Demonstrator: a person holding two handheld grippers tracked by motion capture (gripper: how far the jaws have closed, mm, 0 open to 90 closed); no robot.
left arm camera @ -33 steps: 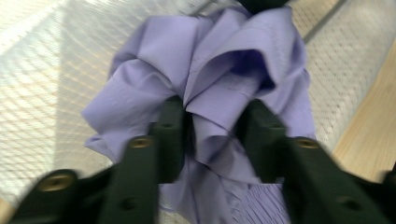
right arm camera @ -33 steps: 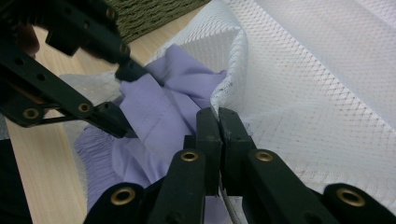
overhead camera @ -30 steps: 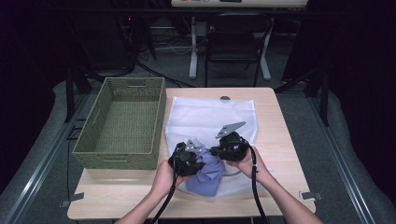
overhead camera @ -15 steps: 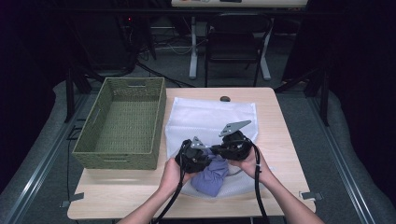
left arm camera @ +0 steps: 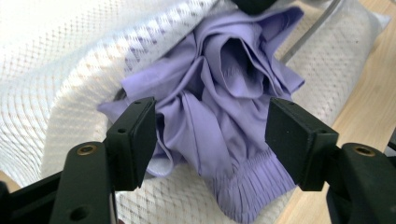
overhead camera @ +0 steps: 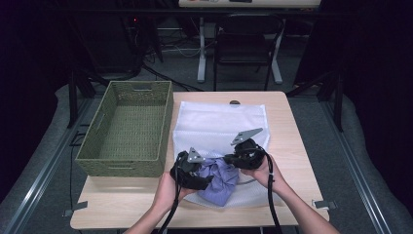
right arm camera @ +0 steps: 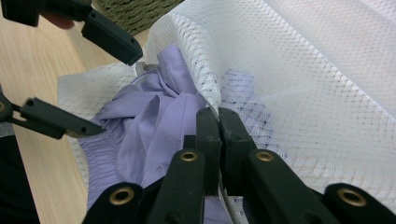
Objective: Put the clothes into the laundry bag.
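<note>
A crumpled purple garment (overhead camera: 221,178) lies half inside the mouth of a white mesh bag (overhead camera: 219,122) at the table's front. My left gripper (left arm camera: 210,112) is open. Its jaws have just been opening and stand either side of the garment (left arm camera: 224,74) without pressing it. My right gripper (right arm camera: 218,114) is shut on the upper edge of the mesh bag (right arm camera: 303,93), lifting it over the garment (right arm camera: 149,121). In the high view the left gripper (overhead camera: 208,181) is at the garment's left and the right gripper (overhead camera: 227,159) just behind it.
A green woven basket (overhead camera: 126,126) stands on the left of the wooden table (overhead camera: 292,146), close beside the bag. A dark chair (overhead camera: 246,44) and desk legs stand beyond the far edge. Bare wood runs along the front and right edges.
The left gripper has shifted slightly and its jaws have parted, letting go of the purple garment. The right gripper has stayed put, still holding the bag's edge.
</note>
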